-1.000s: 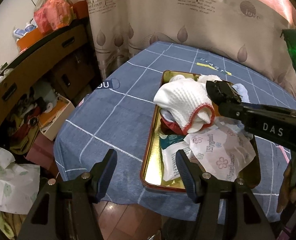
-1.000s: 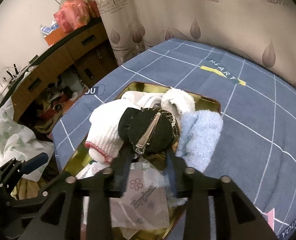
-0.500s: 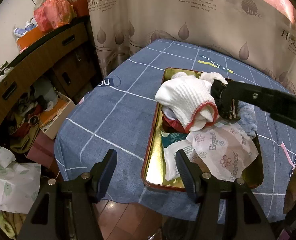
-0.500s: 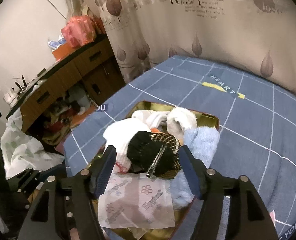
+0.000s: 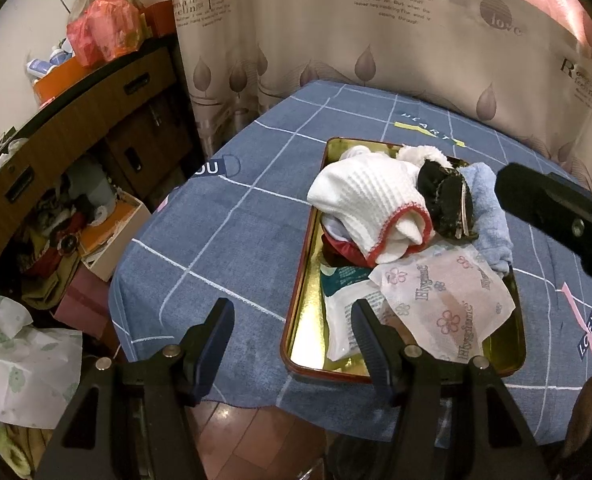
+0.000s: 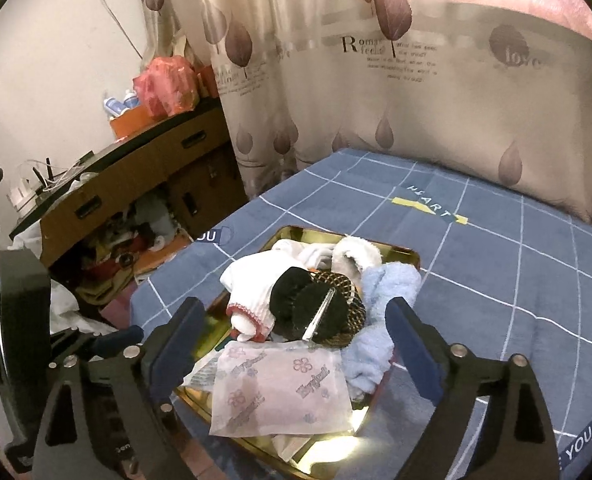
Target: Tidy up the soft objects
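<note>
Left gripper (image 5: 292,336) apart, empty, over the near edge of the bench (image 5: 224,240). Gold tray (image 5: 302,300) carries the soft pile: white knit cloth (image 5: 366,200), black hair clip (image 6: 316,312) atop, blue towel (image 6: 380,320) beside. Right gripper (image 6: 296,344), jaws just opened wide, holds nothing, clip free.

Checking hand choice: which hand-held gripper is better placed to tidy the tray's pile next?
Probably right: the right hand-held gripper, jaws just opened and empty, faces the black hair accessory directly. The left hand-held gripper hangs over the tray's near corner.
</note>
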Tool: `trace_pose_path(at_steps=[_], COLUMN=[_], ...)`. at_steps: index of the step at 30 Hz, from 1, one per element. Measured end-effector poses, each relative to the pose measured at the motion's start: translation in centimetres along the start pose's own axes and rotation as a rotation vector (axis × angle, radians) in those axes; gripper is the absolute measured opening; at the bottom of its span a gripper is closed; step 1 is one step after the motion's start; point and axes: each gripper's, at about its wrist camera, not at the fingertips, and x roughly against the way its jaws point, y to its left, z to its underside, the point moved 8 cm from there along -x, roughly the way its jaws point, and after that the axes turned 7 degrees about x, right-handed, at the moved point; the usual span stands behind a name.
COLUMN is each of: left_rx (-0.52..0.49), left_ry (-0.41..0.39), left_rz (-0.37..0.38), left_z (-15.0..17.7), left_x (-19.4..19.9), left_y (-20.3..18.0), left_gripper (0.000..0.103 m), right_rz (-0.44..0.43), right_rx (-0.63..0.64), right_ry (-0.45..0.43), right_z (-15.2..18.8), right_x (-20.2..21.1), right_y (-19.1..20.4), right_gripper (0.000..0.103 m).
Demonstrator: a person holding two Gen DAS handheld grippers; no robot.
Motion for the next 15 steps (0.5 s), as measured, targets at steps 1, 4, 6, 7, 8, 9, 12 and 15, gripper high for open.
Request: trace_pose_path(at_steps=[1,4,6,7,8,9,12,15], left_rx=[-0.001,-0.006,-0.01,-0.012,-0.012,-0.014,-0.024,-0.035], left_ry=[-0.003,-0.011,-0.018,-0.022,-0.025,-0.029,-0.045,-0.059], left_rz=[0.0,-0.001,0.0,0.005,0.006,0.008,0.01,0.013], left_z=[0.0,-0.1,-0.1,-0.1,-0.2,-0.2,-0.2,-0.3], left_x=[0.1,0.2,0.4,0.5,0.6,0.7,1.1,1.5], left_y=[0.0,-0.1,-0.3,-0.3,-0.4,-0.5,-0.8,-1.1], left_gripper=[0.062,0.062,0.062,0.062,0.062,0.062,0.062,0.062], right_rz=[0.012,0.046,0.066,0.079,0.092,0.108,0.145,0.179], right_rx=[0.003,0.005,0.002,0.002,0.004,0.006,0.016,0.043], right_ry=[-0.004,-0.021,-0.033,-0.046,-0.06,-0.076,-0.125,-0.181], right_z=[0.1,0.3,0.4,0.3,0.2,0.0,-0.4,-1.0], right_x=[0.2,0.8,1.4,1.8,2.2,2.6,3.9,5.3], right_y=[0.1,0.0,-0.2,-0.3,-0.3,-0.4,-0.5,-0.3], right_gripper=[0.092,0.094,0.094,0.094,0.094,0.095,0.095,0.097])
